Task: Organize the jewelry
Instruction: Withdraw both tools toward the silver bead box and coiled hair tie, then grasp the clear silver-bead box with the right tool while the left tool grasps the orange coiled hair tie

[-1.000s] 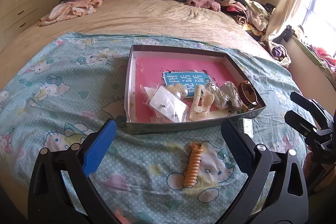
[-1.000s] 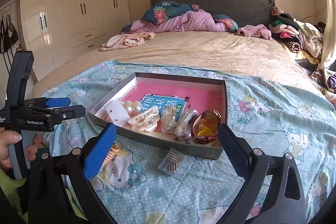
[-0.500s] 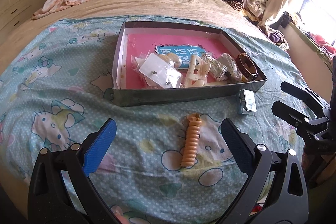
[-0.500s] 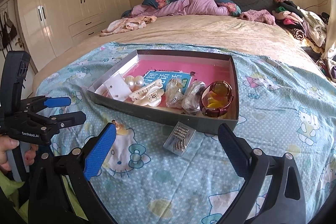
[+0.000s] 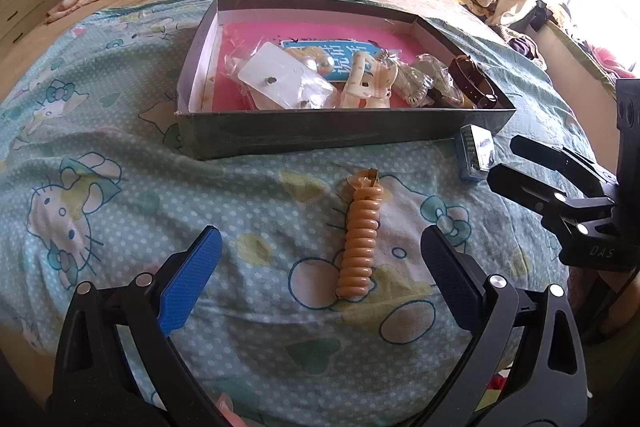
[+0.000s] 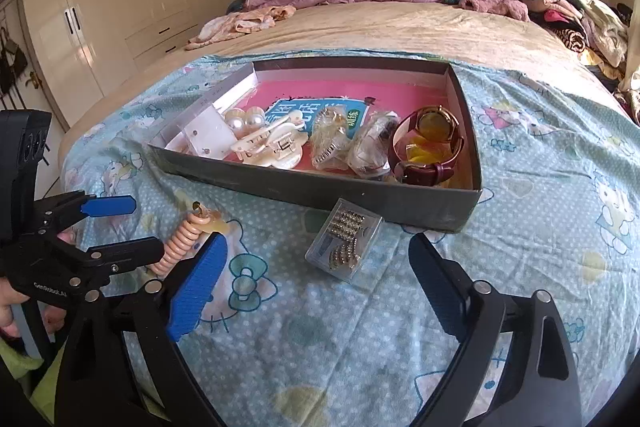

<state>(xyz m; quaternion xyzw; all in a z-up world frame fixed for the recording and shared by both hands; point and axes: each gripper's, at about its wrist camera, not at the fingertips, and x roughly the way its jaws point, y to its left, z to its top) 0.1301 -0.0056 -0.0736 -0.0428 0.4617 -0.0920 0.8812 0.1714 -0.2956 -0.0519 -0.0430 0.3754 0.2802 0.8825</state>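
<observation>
Right wrist view: right gripper sinks over the clear hairpin packet at the box's front edge, jaws narrowing but empty (pickup looks imminent). Left gripper, open, brackets the coil hair tie on the bedsheet.

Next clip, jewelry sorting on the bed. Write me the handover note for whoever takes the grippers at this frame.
Left gripper: open, empty, low over the orange spiral hair tie, which lies on the blue cartoon-print sheet in front of the box.
Right gripper: open, empty, its jaws have just been closing a little, lined up on the small clear case of rhinestone pieces lying against the box's near wall.
Shallow box: already holds the brown-strap wristwatch, cream claw clip, pearl piece, earring card and bagged items.
Left to do: pick up the hair tie and the clear case, put both in the box.
</observation>
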